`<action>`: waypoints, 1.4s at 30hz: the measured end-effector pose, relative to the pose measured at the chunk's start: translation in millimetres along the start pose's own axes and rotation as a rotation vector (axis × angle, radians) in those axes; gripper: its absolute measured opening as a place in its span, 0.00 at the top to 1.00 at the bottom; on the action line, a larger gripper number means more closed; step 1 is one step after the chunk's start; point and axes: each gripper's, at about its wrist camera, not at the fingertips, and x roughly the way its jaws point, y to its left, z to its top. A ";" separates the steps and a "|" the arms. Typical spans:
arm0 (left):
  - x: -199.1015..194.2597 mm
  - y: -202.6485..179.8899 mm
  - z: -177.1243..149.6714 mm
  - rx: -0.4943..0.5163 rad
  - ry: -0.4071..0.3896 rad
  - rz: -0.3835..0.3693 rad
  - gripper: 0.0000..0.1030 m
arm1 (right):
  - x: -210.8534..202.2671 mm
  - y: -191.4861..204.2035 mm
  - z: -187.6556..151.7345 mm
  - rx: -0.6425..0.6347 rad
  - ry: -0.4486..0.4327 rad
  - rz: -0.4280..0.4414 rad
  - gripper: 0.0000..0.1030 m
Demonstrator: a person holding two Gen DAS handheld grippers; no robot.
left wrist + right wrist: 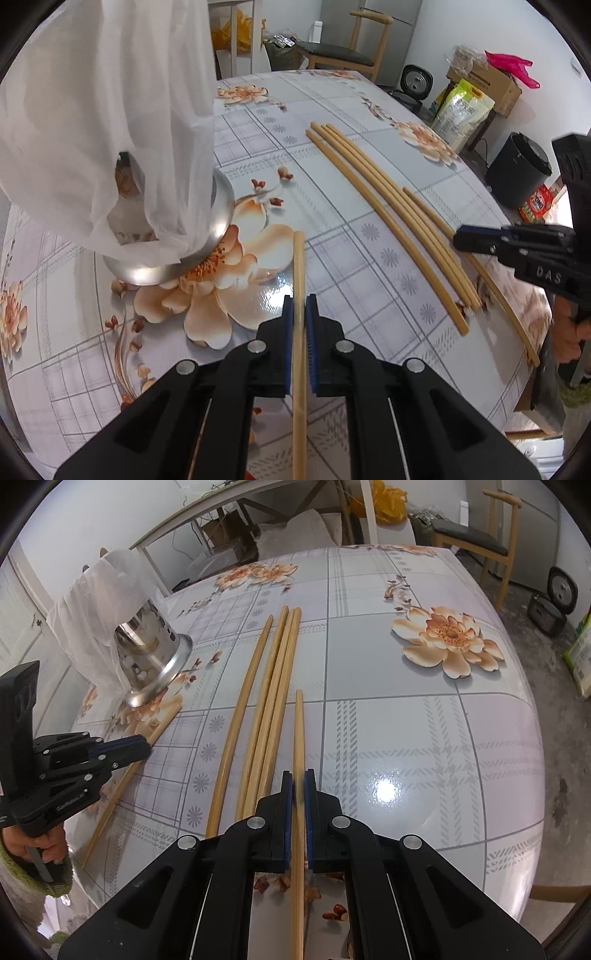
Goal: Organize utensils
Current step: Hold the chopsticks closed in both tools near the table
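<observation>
Bamboo chopsticks lie on a floral tablecloth [424, 738] covering the table. Left gripper [300, 306]: both blue-padded fingers [287, 325] are pressed narrow onto one chopstick [298, 266], which runs straight toward 12 o'clock in the left wrist view. Right gripper [299, 782]: fingers [310, 805] likewise clamped narrow on a second chopstick [299, 731], also pointing to 12 o'clock in its own view. Four loose chopsticks [266, 709] lie side by side on the cloth, at 10 to 11 o'clock from the right gripper, three touching and one slightly apart. Metal utensil holder [155, 657] stands tilted at 10 o'clock in the right wrist view, partly draped in a white plastic bag [103, 110]. A wooden chair [354, 48] stands beyond the table's far edge
</observation>
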 end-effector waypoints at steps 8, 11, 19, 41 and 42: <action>6.5 -5.6 13.7 0.054 0.053 -0.040 0.93 | 5.5 6.0 4.7 -0.056 0.009 -0.048 0.92; 9.8 -6.8 19.8 0.067 0.072 -0.053 0.93 | 7.0 7.3 7.1 -0.071 0.016 -0.055 0.92; 15.2 -11.8 30.0 0.099 0.090 -0.062 0.84 | 9.6 10.4 10.8 -0.104 0.033 -0.071 0.92; 25.9 -28.2 40.5 0.230 0.089 0.011 0.79 | 14.2 18.1 14.5 -0.160 0.057 -0.096 0.90; 25.5 -28.2 40.0 0.229 0.084 0.013 0.81 | 14.2 18.1 14.3 -0.159 0.056 -0.100 0.91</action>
